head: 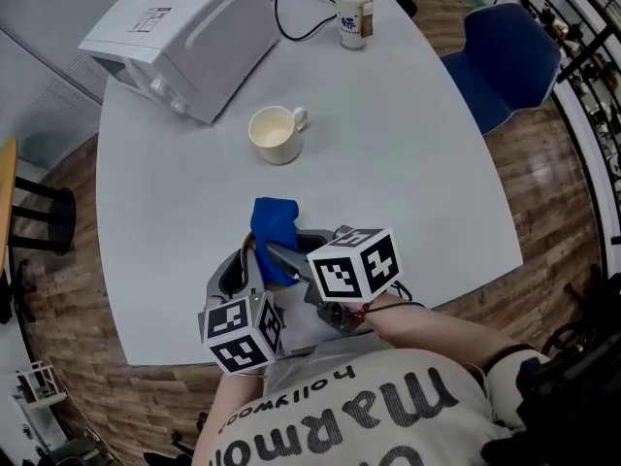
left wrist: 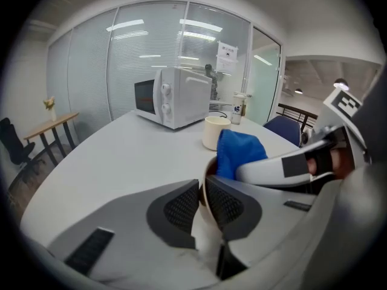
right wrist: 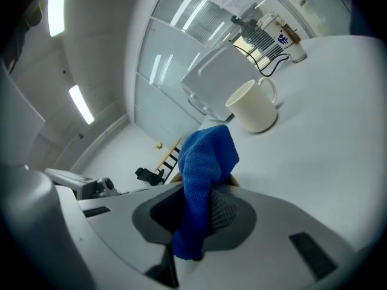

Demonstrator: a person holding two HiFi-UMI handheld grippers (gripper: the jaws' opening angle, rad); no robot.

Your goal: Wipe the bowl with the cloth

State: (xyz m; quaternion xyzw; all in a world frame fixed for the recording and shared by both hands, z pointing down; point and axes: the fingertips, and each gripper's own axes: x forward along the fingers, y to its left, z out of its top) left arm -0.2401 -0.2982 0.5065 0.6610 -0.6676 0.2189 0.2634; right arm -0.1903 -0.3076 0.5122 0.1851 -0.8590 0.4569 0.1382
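Left gripper (left wrist: 202, 192): jaws narrow, pinched on the bowl (left wrist: 205, 240) rim, one pad inside the wall and one outside. Right gripper (right wrist: 196, 207): clamped on the blue cloth (right wrist: 205, 156), which runs between the pads, its top bunched above them and its tail hanging below. The cloth sits at the bowl's mouth, standing up past the rim. Both grippers are close together over the near edge of the grey table (head: 408, 163). Further out: cream mug (head: 276, 134) mid-table, white microwave (head: 184, 32) far left, capped bottle (head: 353, 11) at the far edge, blue chair (head: 500, 61) beyond the right side.
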